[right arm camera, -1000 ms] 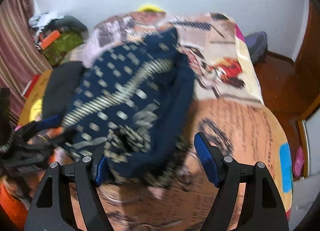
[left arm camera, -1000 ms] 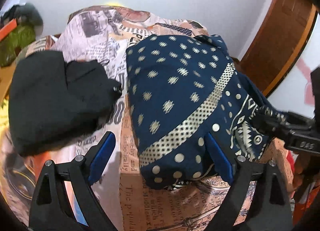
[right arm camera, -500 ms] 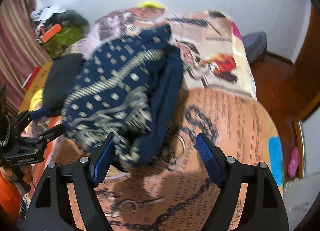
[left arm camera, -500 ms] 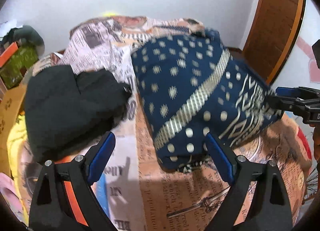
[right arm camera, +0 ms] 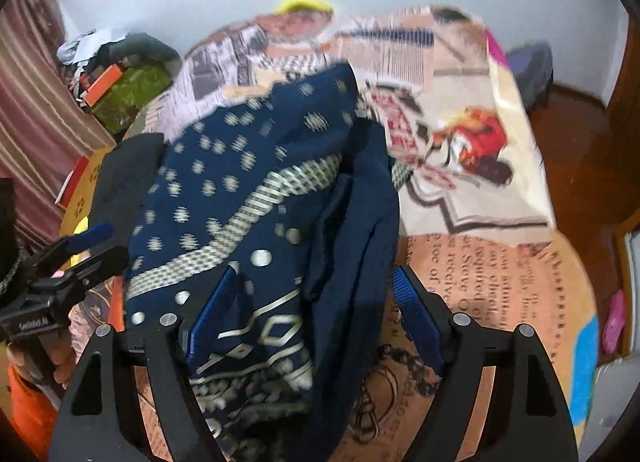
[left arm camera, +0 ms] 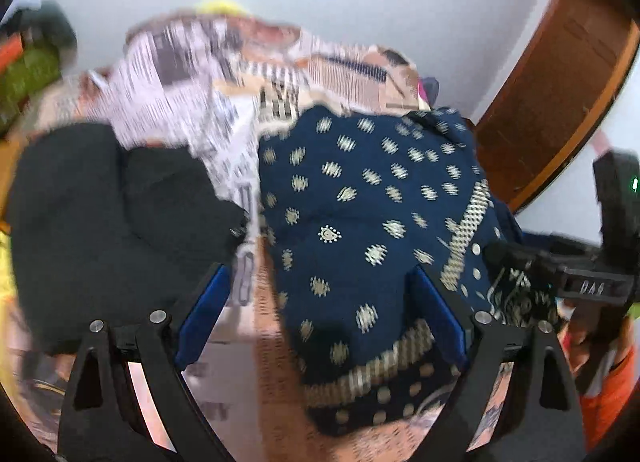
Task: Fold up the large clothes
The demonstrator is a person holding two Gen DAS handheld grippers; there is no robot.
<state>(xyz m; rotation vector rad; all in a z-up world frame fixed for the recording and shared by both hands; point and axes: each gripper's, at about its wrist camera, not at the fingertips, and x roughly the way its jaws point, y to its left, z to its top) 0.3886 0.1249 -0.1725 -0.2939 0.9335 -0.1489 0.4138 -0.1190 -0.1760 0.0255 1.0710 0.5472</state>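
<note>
A: How do the two tools sit over the bed?

B: Both tilt steeply down toward the bedsheet [right arm camera: 492, 262], which is printed like newspaper. The left gripper [left arm camera: 320, 322] appears in its own view with its black arms rising from the bottom edge, and again in the right wrist view at the far left, side-on, where part of a hand and an orange sleeve [right arm camera: 28, 410] show beneath it. The right gripper [right arm camera: 316, 322] appears at the right edge of the left wrist view, also side-on.

A: And the jaws?

B: The left gripper's blue pads stand wide apart. The folded navy garment [left arm camera: 372, 221], with its pale dots and patterned band, lies partly between them: its lower left edge falls inside the gap, and the right pad lies against or over the cloth, though no pinch shows. The right gripper's jaws are also apart, and a bunched end of the same garment sits between its pads. Its left pad lies over the patterned cloth, but blur hides whether it presses.

A: Where does the garment lie overall?

B: On the bed, heaped in a thick fold, just beside a black garment [left arm camera: 112, 221] to its left in the left wrist view. Between the two a strip of sheet shows.
</note>
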